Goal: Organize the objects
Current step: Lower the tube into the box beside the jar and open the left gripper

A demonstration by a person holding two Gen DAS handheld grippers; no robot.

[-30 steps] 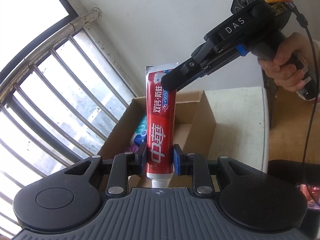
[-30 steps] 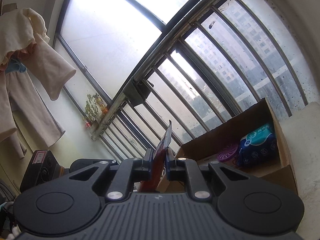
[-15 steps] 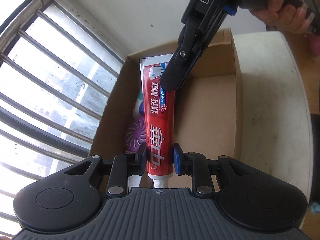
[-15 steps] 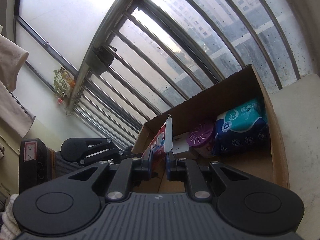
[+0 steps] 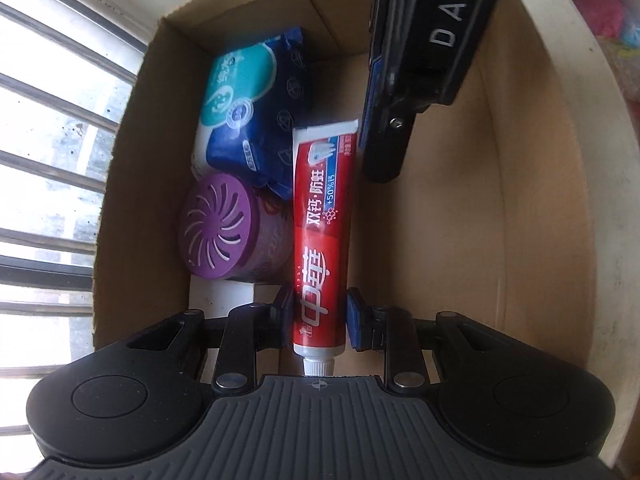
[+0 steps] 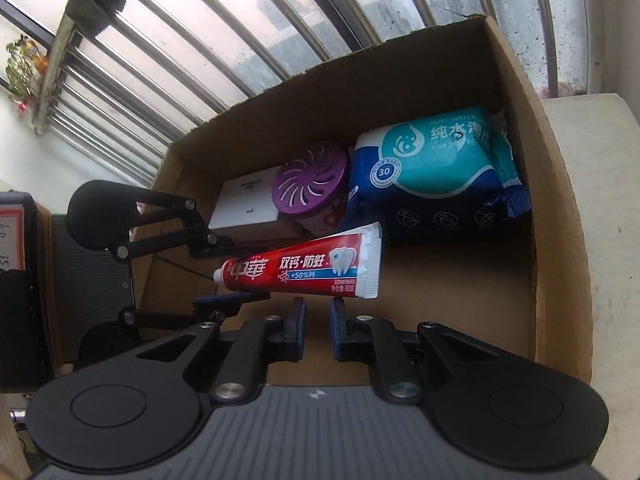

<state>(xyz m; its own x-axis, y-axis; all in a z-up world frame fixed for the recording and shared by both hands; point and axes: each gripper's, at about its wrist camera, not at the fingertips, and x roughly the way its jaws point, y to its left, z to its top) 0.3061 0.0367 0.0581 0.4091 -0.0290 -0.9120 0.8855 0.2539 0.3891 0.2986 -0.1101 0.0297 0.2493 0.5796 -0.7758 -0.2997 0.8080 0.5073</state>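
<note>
A red toothpaste tube (image 5: 320, 216) hangs just above the floor of an open cardboard box (image 5: 440, 240). My left gripper (image 5: 320, 312) is shut on the tube near its white cap. In the right wrist view the tube (image 6: 304, 270) lies crosswise just beyond my right gripper (image 6: 318, 312), whose jaws are shut with nothing between them. The left wrist view shows the right gripper (image 5: 382, 160) beside the tube's crimped end. The left gripper (image 6: 218, 276) reaches in from the left.
Along the box's window side lie a blue and teal wipes pack (image 6: 432, 168), a purple round air freshener (image 6: 310, 180) and a small white box (image 6: 248, 200). The box wall (image 6: 552, 200) borders a white tabletop (image 6: 580, 140). Window bars (image 6: 280, 20) stand behind.
Both grippers tipped downward and sank into the box with the tube. The right gripper, earlier shut on the tube's crimped end, is now off it.
</note>
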